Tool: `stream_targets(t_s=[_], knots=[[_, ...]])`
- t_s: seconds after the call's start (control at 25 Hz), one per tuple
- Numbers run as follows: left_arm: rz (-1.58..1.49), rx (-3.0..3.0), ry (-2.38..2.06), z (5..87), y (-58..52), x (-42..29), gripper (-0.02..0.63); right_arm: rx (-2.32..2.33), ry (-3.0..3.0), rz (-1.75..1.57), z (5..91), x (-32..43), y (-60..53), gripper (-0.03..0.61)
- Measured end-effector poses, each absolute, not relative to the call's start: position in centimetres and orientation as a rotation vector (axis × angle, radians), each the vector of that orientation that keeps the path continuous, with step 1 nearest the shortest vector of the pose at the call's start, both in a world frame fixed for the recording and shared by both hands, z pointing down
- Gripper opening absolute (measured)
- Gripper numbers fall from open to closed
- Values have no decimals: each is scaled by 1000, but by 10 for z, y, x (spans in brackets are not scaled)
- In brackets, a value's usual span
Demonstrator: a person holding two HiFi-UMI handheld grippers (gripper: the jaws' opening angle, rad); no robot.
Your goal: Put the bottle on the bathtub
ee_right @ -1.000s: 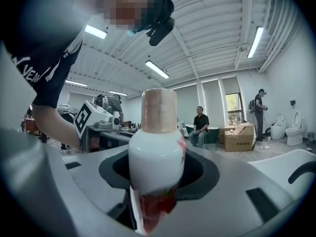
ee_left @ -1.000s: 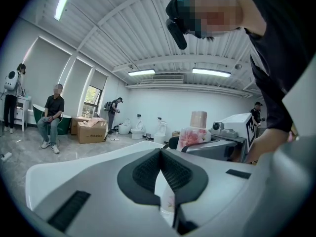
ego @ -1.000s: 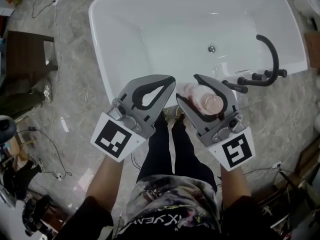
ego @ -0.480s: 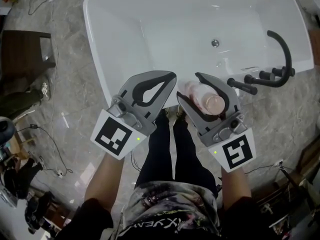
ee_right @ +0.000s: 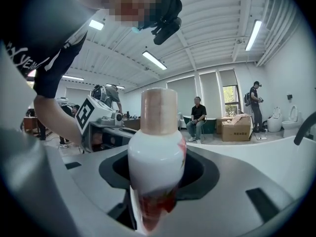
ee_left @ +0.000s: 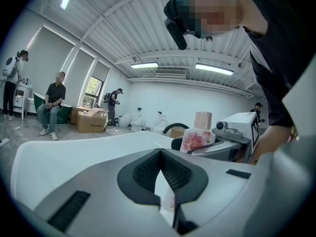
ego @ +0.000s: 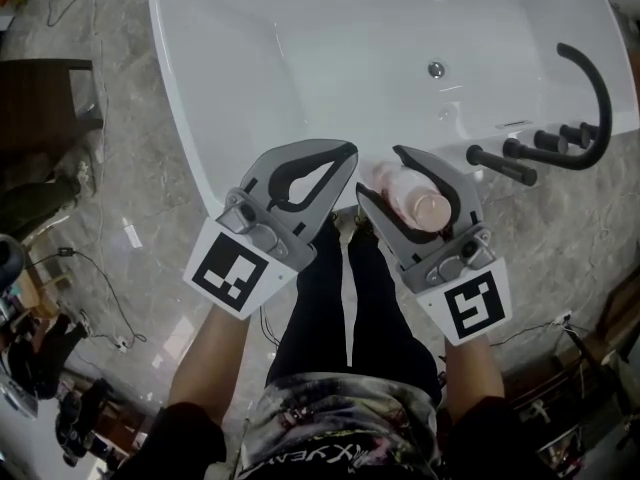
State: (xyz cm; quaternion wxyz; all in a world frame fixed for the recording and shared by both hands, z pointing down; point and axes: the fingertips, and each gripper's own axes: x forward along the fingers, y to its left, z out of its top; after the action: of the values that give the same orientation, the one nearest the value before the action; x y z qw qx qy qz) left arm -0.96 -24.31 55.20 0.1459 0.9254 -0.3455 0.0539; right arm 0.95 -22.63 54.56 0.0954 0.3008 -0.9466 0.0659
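- Gripping the bottle (ego: 408,198) upright, cap up, in the right gripper (ego: 380,173), fingers (ego: 440,183) partly closed around its body.
- Hanging at the near rim of the bathtub (ego: 180,108), ledge apparently ahead and below.
- Keeping the left gripper (ego: 343,156) alongside, shut and empty.

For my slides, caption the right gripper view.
The right gripper holds a white flowered bottle upright, the bathtub rim just ahead.

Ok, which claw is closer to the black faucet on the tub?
Right. The right claw, holding the bottle, sits by the tub's near rim, left of the faucet; the left claw, shut and empty, is farther left.
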Motion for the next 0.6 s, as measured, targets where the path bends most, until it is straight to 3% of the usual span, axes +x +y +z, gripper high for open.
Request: stream_targets(t_s=[0.6], knots=[[204, 2657, -957, 619, -209, 2, 11, 902, -2752, 217, 617, 19, -192, 209]])
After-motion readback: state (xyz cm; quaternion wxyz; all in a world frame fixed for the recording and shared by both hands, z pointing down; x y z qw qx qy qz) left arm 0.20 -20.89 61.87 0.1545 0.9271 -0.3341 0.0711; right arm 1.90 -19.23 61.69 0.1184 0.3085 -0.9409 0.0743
